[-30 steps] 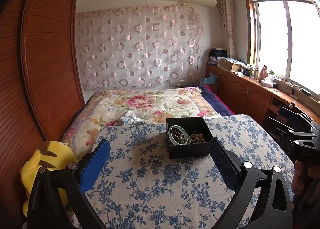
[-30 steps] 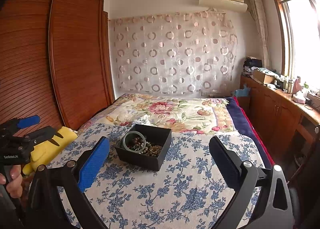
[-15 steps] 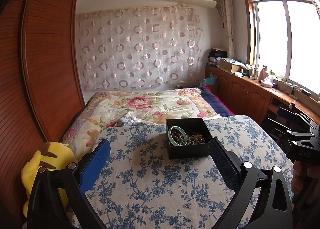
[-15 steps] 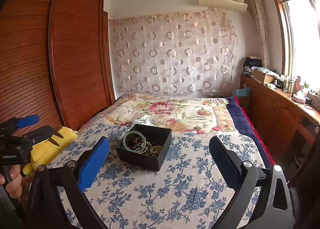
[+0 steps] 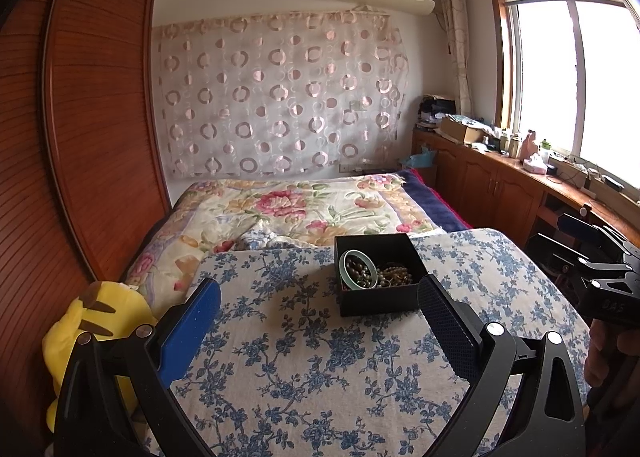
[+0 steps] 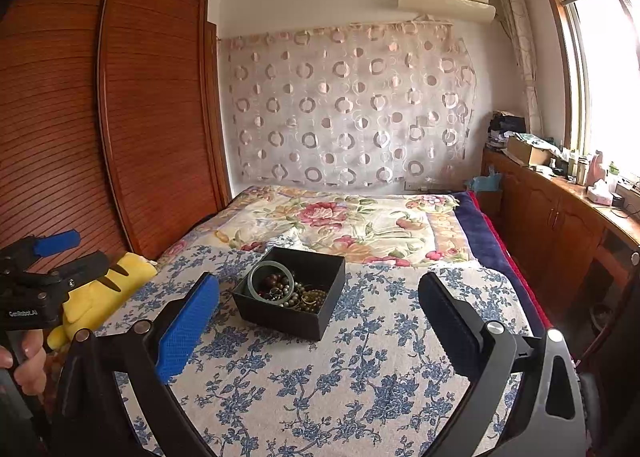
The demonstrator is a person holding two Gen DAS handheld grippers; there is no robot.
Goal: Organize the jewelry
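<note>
One black box [image 5: 380, 277] sits on the blue-flowered cloth [image 5: 312, 369] at about 12 o'clock from both tools, holding a green bangle [image 5: 359, 269] and tangled beads [image 6: 298, 295]. Left tool [image 5: 318, 321] and right tool [image 6: 318, 321] hover spread wide, gripping nothing. At 9 o'clock lies a yellow plush toy [image 5: 86, 327].

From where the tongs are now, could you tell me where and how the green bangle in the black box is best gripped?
Grip the green bangle by its raised far rim, coming from above. It leans on the black box's left wall over the beads, so one finger can probably slip inside the ring and one outside.
</note>
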